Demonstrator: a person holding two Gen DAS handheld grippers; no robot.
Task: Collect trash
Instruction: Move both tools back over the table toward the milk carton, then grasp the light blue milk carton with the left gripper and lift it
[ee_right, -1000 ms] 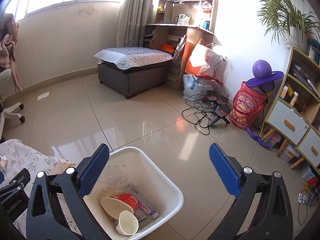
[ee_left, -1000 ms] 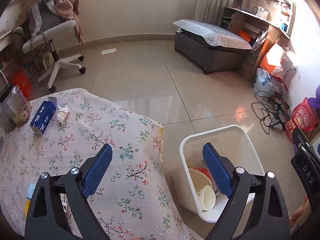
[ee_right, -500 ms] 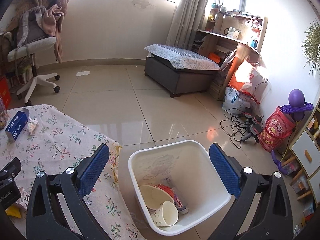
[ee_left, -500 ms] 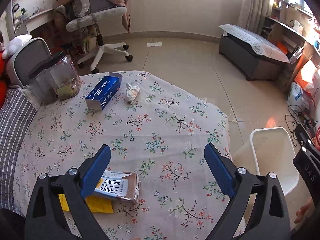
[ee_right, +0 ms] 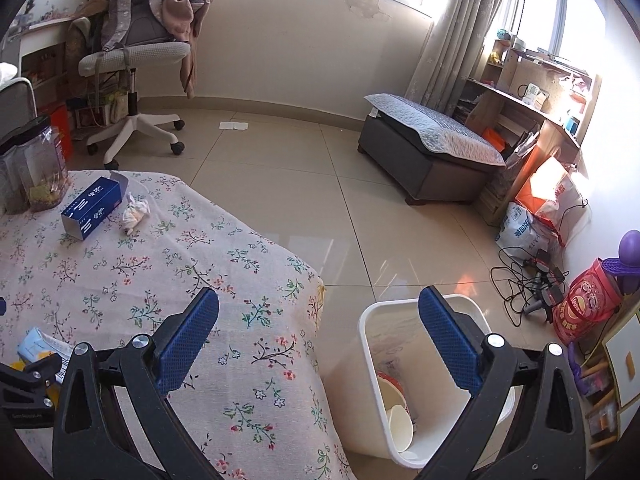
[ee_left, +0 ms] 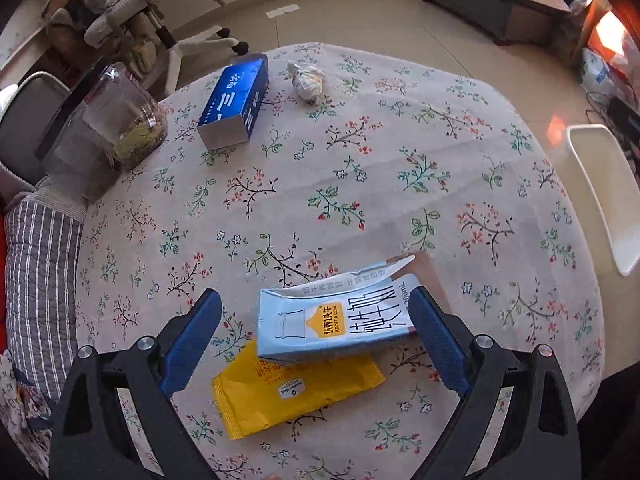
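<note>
- The left claw [ee_left: 314, 334] is hanging released over the near part of the worktop [ee_left: 400, 152], its blue pads spread wide and gripping nothing.
- A light blue milk carton [ee_left: 340, 322] is lying on its side between those pads; its right end is sitting just beside the right pad [ee_left: 438, 344], though contact cannot be told, and the left pad is standing apart from it.
- A yellow wrapper [ee_left: 294, 394] is lying flat on the floral tablecloth, partly tucked under the carton's near edge.
- Farther across the worktop, a blue box [ee_left: 236, 102] is lying beside a crumpled white paper wad [ee_left: 306, 78], the two near each other but apart.
- A clear lidded container [ee_left: 106, 128] is standing at the worktop's left edge, near the blue box.
- The right claw [ee_right: 318, 344] is also hanging released with nothing between its pads, straddling the worktop's edge and the white trash bin [ee_right: 370, 364] on the floor.
- The bin is standing just beside the worktop and is holding a red-and-white bowl [ee_right: 390, 386] and a white paper cup [ee_right: 400, 428].
- In the left wrist view the same bin's rim is showing at the right edge, past the tablecloth.
- From the right wrist view, part of the carton and the black frame of the left claw are showing at the lower left.
- A white office chair [ee_right: 134, 60] draped with clothes is standing on the tiled floor beyond the worktop.
</note>
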